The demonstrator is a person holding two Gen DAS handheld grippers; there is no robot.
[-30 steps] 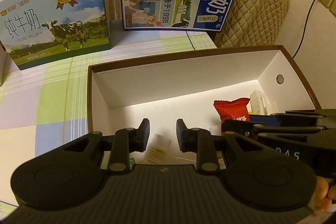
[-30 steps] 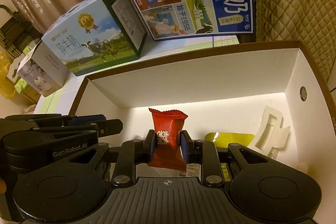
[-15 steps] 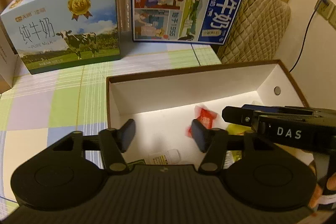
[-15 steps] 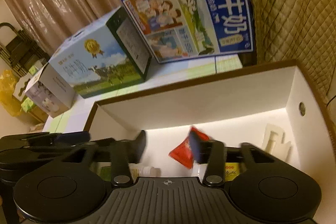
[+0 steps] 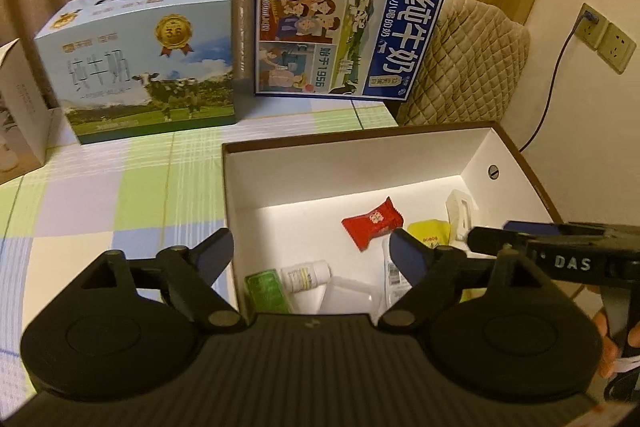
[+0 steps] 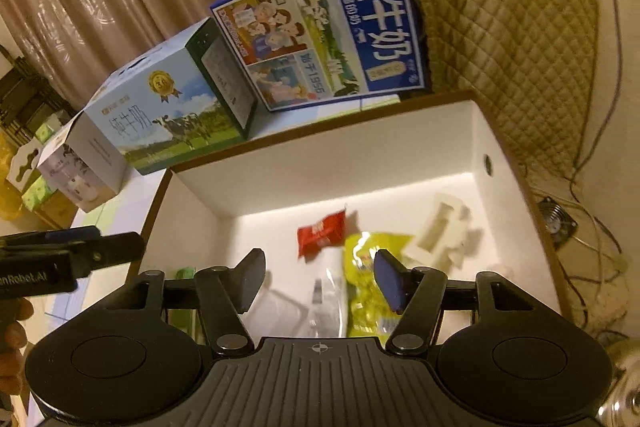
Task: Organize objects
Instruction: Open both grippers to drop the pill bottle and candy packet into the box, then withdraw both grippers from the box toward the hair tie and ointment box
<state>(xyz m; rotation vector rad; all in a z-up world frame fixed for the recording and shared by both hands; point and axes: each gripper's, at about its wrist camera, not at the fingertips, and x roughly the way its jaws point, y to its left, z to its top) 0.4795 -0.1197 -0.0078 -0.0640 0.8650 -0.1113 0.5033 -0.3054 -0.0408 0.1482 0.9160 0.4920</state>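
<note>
A brown box with a white inside (image 5: 352, 163) (image 6: 320, 179) stands on the checked tablecloth. In it lie a red snack packet (image 5: 372, 223) (image 6: 320, 233), a yellow packet (image 5: 428, 231) (image 6: 366, 279), a white plastic piece (image 5: 460, 211) (image 6: 436, 231), a small white bottle (image 5: 306, 275), a green packet (image 5: 266, 291) and a clear plastic packet (image 6: 328, 291). My left gripper (image 5: 312, 253) is open and empty above the box's near left corner. My right gripper (image 6: 320, 281) is open and empty above the box's contents.
Two milk cartons stand behind the box: a light blue one with a cow (image 5: 148, 67) (image 6: 160, 119) and a dark blue one (image 5: 344, 35) (image 6: 324, 35). A white carton (image 5: 20, 107) is at the far left. A quilted chair (image 5: 472, 67) stands at the right.
My right gripper opened and dropped the red snack packet into the box. Both grippers rose and drew back from the box. My left gripper opened wider.
</note>
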